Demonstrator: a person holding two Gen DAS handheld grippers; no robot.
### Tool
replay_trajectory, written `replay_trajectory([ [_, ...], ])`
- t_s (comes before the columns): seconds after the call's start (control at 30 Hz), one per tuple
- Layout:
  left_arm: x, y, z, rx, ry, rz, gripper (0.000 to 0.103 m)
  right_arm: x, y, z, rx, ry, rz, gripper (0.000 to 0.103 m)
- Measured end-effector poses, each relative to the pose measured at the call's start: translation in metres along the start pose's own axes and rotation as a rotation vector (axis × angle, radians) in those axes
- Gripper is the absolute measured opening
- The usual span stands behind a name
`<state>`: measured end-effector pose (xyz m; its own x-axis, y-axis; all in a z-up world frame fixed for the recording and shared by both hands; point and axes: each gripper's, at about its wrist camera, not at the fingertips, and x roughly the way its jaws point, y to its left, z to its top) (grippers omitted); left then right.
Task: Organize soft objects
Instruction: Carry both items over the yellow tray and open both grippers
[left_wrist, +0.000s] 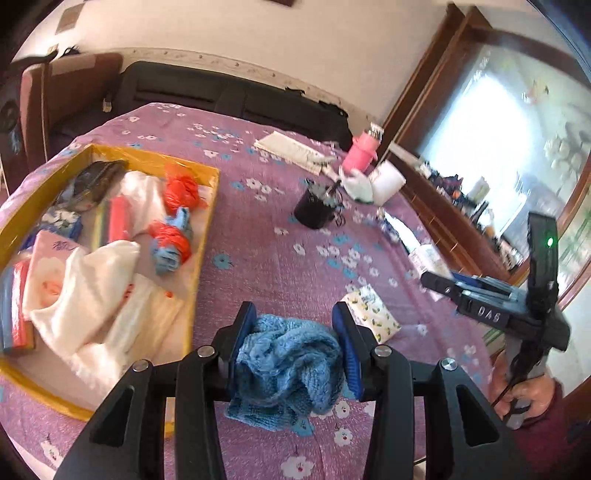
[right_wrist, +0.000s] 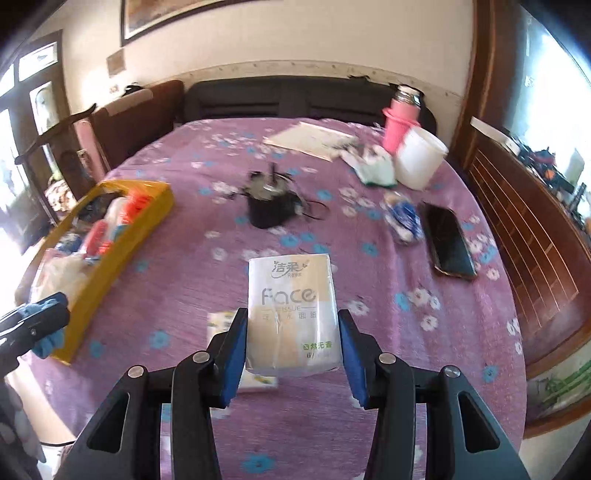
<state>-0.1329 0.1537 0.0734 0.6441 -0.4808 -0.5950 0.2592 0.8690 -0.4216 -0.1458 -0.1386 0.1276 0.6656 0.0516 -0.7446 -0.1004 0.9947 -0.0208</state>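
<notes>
A purple flowered bedspread (right_wrist: 332, 229) carries the yellow box (left_wrist: 207, 206), already part filled with cloths and packets. The left gripper (left_wrist: 293, 343) is clenched on a crumpled blue knitted cloth (left_wrist: 288, 362), held clear of the bed just beside the box's near corner. The right gripper (right_wrist: 291, 350) grasps a white pack of facial tissue (right_wrist: 291, 314), lifted above the bed's middle. This looks like the carrying step; next, each load needs bringing over the box before release.

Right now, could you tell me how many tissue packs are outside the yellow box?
2: a white tissue pack held in the right tool, and a lemon-print pack lying on the bedspread beneath. Others may be hidden.
</notes>
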Motion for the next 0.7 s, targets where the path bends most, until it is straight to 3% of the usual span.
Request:
replay_trajectory([
  [0.13, -0.022, 0.025, 0.004, -0.052, -0.038, -0.01, 0.042, -0.001, 0.026, 0.005, -0.043, -0.003, 0.029, 0.05],
  [0.37, -0.062, 0.081, 0.01, -0.118, -0.109, 0.069, 0.042, -0.002, 0.065, 0.014, -0.072, -0.016, 0.111, 0.05],
  [0.7, -0.082, 0.136, 0.017, -0.178, -0.138, 0.151, 0.042, 0.019, 0.11, 0.031, -0.097, 0.024, 0.23, 0.051],
])
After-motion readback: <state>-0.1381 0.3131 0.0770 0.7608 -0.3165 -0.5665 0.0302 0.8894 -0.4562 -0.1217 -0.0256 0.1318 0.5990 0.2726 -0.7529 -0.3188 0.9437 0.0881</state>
